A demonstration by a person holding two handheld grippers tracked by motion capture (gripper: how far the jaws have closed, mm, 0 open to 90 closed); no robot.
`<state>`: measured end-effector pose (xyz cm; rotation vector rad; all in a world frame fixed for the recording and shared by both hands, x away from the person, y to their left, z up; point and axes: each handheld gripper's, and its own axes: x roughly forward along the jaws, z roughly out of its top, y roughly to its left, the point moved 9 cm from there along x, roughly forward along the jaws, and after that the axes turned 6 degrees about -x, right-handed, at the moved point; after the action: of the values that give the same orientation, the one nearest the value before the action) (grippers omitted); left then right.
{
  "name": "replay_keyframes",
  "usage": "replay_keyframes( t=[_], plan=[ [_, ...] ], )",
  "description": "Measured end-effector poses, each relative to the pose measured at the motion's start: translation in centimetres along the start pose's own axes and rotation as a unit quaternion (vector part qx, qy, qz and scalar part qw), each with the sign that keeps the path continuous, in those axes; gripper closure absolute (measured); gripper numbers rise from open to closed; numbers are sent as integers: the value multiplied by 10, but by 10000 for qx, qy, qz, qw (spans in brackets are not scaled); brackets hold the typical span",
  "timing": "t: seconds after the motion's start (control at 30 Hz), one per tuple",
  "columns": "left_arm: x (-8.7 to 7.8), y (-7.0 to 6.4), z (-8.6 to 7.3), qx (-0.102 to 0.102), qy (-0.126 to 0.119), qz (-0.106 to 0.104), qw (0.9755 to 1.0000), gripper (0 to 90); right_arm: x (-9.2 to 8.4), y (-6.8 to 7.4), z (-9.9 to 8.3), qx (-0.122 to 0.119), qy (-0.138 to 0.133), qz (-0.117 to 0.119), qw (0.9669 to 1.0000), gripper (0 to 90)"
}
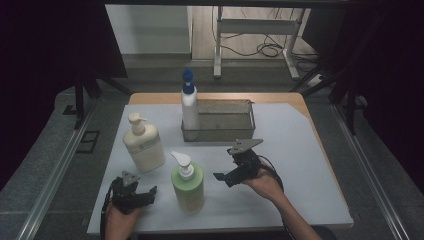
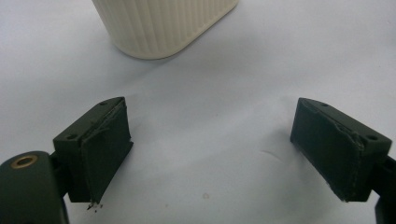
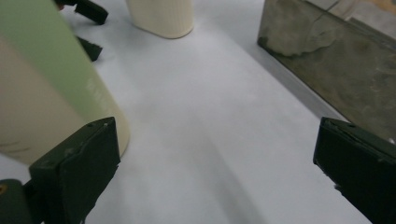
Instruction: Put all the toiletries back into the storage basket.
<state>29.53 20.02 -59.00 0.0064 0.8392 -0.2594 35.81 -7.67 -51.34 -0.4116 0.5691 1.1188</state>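
One blue-capped bottle (image 1: 189,102) is already stood in the wire basket (image 1: 235,134) — both pump bottles remain out, the green pump bottle (image 1: 188,186) nearest; both the left tool (image 1: 145,194) and right tool (image 1: 223,176) are spread wide, empty.

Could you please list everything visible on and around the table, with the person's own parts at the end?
cream pump bottle: one, cream, upright on the mat's left side, ahead of the left tongs.
green pump bottle: one, pale green with a white pump, upright near the front, between the two tongs.
white bottle with blue cap: one, upright at the wire basket's left end; inside or beside it, cannot tell.
wire basket: one, grey metal, centre back of the mat.
mat: one, pale blue-grey, covering the wooden table.
metal stand: one, white, on the floor beyond.
left tongs: black, open, near the front left.
right tongs: black, open, right of the green bottle.
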Motion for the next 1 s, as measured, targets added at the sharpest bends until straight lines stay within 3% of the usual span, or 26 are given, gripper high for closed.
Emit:
replay_keyframes(
  t=[0.5,1.0],
  plan=[
    [0,0,0,18,6,6,10000,118,-7,29,-7,-136,99,429,9989,0],
    [0,0,0,4,4,4,10000,118,-7,67,3,-407,57,907,9950,0]
  ],
)
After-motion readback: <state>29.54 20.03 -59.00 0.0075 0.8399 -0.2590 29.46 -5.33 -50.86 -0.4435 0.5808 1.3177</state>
